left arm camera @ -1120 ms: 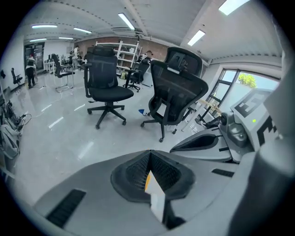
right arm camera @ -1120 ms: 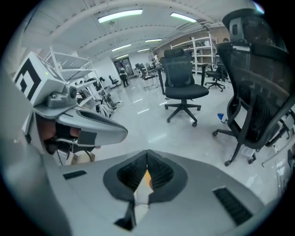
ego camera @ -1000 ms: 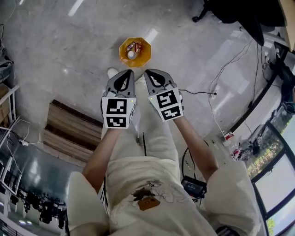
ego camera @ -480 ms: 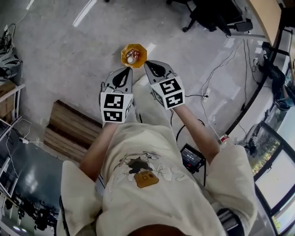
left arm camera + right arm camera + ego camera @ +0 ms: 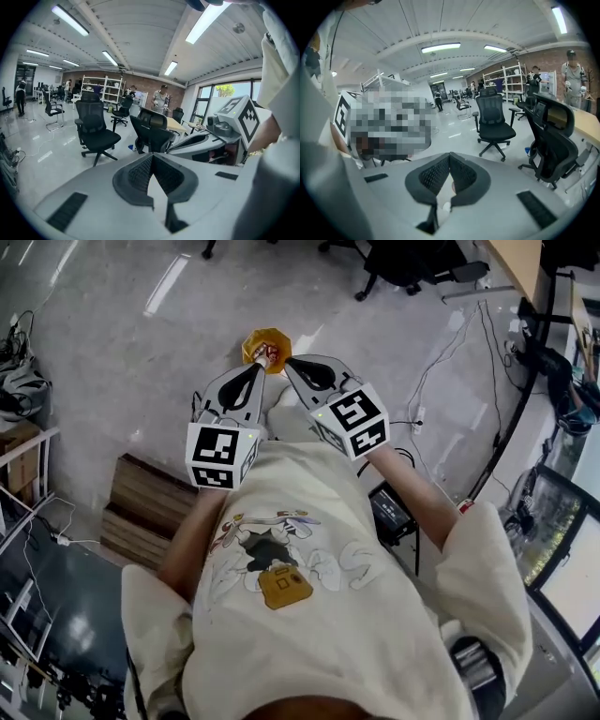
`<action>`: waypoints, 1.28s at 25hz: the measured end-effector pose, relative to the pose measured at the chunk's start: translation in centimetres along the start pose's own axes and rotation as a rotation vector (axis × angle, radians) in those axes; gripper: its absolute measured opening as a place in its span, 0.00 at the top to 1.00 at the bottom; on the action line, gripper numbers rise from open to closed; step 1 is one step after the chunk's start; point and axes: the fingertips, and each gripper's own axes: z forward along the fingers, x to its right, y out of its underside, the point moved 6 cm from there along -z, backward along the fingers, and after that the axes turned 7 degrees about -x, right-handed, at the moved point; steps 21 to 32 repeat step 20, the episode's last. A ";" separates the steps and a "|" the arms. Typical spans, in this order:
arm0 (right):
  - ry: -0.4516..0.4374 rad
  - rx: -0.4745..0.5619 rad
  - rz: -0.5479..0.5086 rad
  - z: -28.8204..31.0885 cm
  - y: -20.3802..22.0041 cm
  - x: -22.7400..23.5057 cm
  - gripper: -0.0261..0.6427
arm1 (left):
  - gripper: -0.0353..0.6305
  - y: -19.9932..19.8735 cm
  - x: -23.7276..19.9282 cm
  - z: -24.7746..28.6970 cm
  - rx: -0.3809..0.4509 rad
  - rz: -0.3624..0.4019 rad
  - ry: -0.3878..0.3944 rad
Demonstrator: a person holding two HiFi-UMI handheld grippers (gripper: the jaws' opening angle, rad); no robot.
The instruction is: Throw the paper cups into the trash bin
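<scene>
An orange eight-sided trash bin (image 5: 265, 339) stands on the grey floor ahead of the person, with small white and red items inside, too small to name. Both grippers are held up in front of the chest, side by side, and their tips overlap the bin's near rim in the head view. My left gripper (image 5: 257, 372) is shut with nothing in it, and its ribbed pads (image 5: 140, 172) meet at the tip. My right gripper (image 5: 289, 363) is also shut and empty, its pads (image 5: 461, 174) pressed together. No paper cup is in either gripper.
A wooden pallet (image 5: 142, 511) lies on the floor to the left. Cables (image 5: 427, 404) and a black box (image 5: 391, 511) lie to the right. Office chairs (image 5: 96, 131) (image 5: 493, 124), shelving (image 5: 101, 89) and people standing far off fill the room ahead.
The head view has tipped back, so more of the person's shirt shows and the bin sits higher and smaller. Both grippers have risen with it and stay shut and side by side.
</scene>
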 end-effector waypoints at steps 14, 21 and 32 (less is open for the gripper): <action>-0.057 0.059 0.108 -2.7 -1.0 -2.3 0.95 | 0.94 -1.9 -0.2 -5.1 0.094 0.031 0.040; -0.059 0.056 0.127 -2.3 -1.3 -1.9 0.95 | 0.94 -2.1 -0.4 -4.0 0.086 0.014 0.056; -0.059 0.056 0.127 -2.3 -1.3 -1.9 0.95 | 0.94 -2.1 -0.4 -4.0 0.086 0.014 0.056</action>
